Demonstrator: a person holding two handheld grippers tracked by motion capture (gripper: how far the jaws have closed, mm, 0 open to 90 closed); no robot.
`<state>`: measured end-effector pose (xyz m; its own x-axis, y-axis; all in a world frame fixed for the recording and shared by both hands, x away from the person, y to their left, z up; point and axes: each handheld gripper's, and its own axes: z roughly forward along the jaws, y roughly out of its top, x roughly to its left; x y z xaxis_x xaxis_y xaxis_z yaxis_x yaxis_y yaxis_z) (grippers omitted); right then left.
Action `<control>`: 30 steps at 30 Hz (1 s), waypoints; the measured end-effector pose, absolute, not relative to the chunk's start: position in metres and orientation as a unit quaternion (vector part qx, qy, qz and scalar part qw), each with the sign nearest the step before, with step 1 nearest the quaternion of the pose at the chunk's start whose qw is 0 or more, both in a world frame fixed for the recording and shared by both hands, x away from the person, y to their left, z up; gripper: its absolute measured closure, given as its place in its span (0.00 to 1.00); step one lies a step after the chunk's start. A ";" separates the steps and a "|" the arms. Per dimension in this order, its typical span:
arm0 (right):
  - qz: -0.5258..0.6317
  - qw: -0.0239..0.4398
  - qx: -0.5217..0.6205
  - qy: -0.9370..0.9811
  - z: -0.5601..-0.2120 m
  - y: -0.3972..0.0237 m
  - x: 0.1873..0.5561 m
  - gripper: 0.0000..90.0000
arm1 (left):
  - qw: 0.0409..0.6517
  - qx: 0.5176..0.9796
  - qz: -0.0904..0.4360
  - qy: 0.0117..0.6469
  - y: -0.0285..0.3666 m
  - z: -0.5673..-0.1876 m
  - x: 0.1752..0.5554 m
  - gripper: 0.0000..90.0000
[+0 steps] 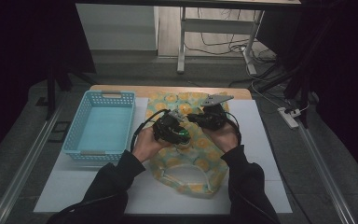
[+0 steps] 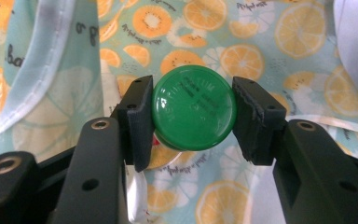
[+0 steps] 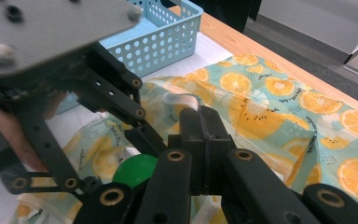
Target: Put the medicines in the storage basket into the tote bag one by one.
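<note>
left hand-held gripper point(image 2: 193, 116) clamps a glossy round green cap point(image 2: 194, 114) over orange-print bag point(image 2: 261, 42); right hand-held gripper point(image 3: 200, 126) pinches its fabric, beside a perforated basket point(image 3: 168, 42).

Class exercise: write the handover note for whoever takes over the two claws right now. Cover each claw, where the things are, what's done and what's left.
Left claw: clamped on the green-capped bottle, held over the orange-print bag.
Right claw: shut, apparently pinching the bag's fabric; the pinch itself is hidden.
Blue basket: left of the bag on the table, nothing in it.
Done: bottle gripped and brought over the bag.
Left: probably getting the bottle into or clear of the bag; direction can't be told. Keep both grips.
</note>
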<state>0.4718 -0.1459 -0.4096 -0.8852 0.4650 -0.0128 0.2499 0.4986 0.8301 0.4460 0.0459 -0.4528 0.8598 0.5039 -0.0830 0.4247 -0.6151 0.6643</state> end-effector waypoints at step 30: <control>0.456 0.118 0.213 0.856 -0.409 -0.149 0.473 1.00 | 0.385 0.876 0.046 0.286 0.048 -0.464 0.455 0.28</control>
